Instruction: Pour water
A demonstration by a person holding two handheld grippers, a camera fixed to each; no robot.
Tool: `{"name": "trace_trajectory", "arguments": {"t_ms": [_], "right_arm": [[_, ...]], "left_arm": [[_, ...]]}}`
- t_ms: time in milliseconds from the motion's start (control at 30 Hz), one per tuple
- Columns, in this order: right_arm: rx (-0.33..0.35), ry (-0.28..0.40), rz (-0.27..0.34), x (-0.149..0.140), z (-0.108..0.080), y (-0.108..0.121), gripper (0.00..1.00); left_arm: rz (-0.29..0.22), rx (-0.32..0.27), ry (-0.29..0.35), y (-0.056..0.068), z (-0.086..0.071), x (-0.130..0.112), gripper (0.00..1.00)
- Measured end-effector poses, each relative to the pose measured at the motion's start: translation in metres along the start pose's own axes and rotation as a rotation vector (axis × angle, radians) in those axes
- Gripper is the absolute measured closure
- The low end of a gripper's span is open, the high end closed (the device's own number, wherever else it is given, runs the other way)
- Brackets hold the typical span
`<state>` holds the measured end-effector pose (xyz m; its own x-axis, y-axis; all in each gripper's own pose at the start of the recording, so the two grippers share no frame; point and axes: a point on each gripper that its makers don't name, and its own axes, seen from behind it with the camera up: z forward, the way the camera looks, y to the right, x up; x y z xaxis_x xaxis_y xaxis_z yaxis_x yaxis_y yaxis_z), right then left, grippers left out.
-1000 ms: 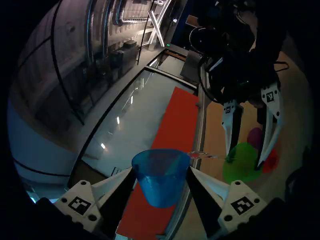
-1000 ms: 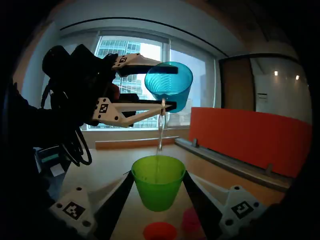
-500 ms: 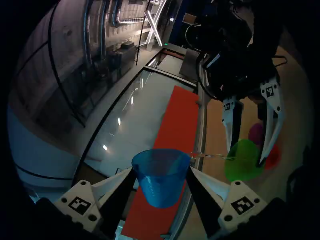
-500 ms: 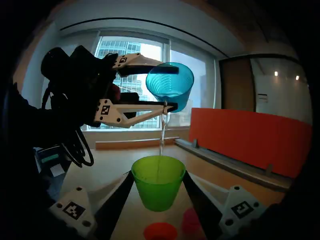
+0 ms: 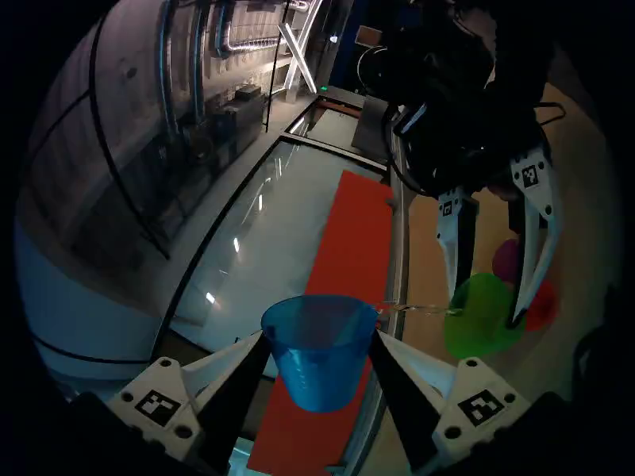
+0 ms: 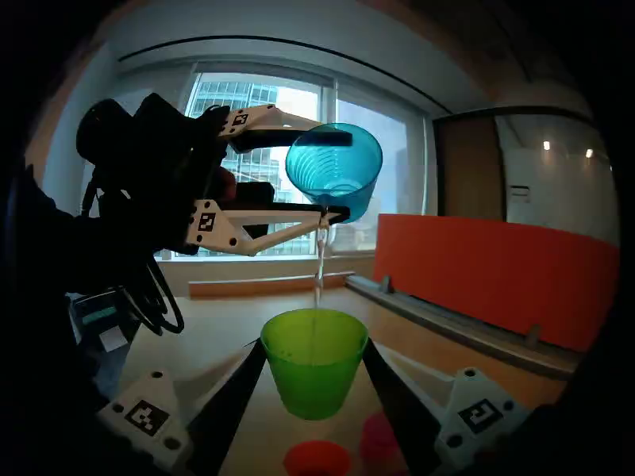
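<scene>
My left gripper (image 5: 317, 339) holds the blue cup (image 5: 320, 361) firmly between both fingers, tilted. In the right gripper view this cup is at 12 o'clock above the green cup (image 6: 314, 373), and a thin water stream (image 6: 320, 262) falls into it. My right gripper (image 6: 314, 347) has its fingers pressed on the green cup. A red cup (image 6: 317, 458) is on the tabletop (image 6: 198, 333) at 6 o'clock.

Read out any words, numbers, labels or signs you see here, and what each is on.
No readable words or numbers.
Square markers on the left gripper and right gripper: coded patterns, not text.
White notice on the far wall: too small to read.
</scene>
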<state>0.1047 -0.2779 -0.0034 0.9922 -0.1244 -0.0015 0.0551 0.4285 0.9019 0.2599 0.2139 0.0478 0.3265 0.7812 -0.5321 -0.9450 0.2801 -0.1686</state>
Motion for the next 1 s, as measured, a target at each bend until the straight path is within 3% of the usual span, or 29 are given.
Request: {"name": "trace_trajectory", "arguments": {"t_ms": [1000], "right_arm": [[-0.008, 0.005, 0.002, 0.0005, -0.0014, 0.0033, 0.09]], "left_arm": [[0.091, 0.018, 0.007, -0.0030, 0.0040, 0.0035, 0.15]]}}
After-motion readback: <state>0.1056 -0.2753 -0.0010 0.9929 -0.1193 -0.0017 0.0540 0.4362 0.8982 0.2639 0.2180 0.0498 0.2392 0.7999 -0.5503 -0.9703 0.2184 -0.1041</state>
